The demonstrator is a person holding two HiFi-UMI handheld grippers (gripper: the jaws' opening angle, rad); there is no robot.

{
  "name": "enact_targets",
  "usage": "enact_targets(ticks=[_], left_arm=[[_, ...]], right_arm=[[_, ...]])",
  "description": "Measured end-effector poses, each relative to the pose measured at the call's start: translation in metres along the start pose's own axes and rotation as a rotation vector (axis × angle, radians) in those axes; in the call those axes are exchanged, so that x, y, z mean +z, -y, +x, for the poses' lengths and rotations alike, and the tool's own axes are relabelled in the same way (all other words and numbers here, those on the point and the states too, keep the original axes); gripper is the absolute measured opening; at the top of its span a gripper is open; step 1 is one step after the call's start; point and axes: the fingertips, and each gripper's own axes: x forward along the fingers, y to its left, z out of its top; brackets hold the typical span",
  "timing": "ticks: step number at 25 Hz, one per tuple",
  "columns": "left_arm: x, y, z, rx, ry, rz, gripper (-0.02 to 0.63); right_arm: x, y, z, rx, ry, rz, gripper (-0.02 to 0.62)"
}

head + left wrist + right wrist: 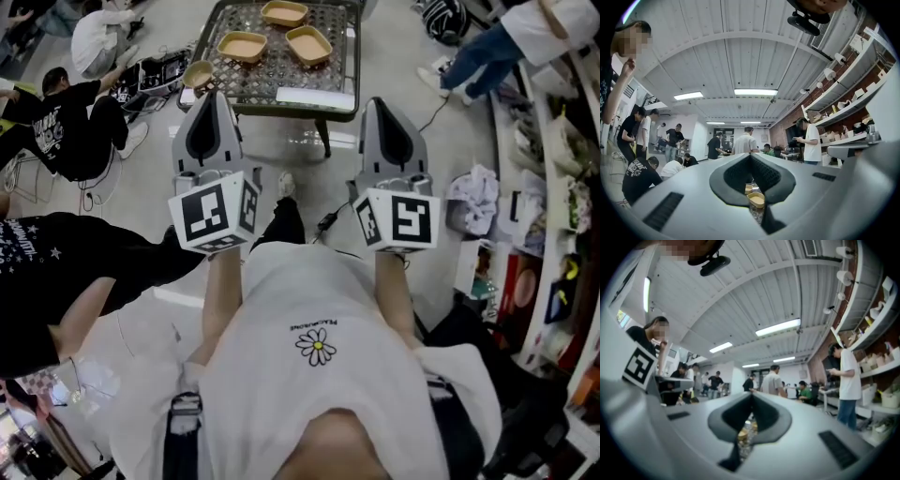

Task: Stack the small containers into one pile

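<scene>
Tan containers (756, 198) show only partly past left gripper (751, 159).

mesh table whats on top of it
On the mesh table: three tan square containers, a round one at the left edge, a white sheet. The left claw covers part of the near edge.

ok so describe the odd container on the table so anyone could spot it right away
Look at the metal mesh table in front of the person. Three tan trays sit toward its far side, and the small bowl sits alone at the near left corner. It is the only round one; the trays have straight sides.
</scene>
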Motion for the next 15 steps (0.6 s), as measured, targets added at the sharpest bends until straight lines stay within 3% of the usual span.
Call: enact_targets(ticks=[8, 15], left_arm=[[-0.006, -0.005, 0.063, -0.022, 0.042, -0.02, 0.025], [-0.015, -0.02, 0.145, -0.043, 0.052, -0.036, 0.025]], right_arm=[[-0.005, 0.024, 0.047, -0.02, 0.025, -0.02, 0.031], [-0.012, 0.039, 0.122, -0.024, 0.026, -0.024, 0.031]])
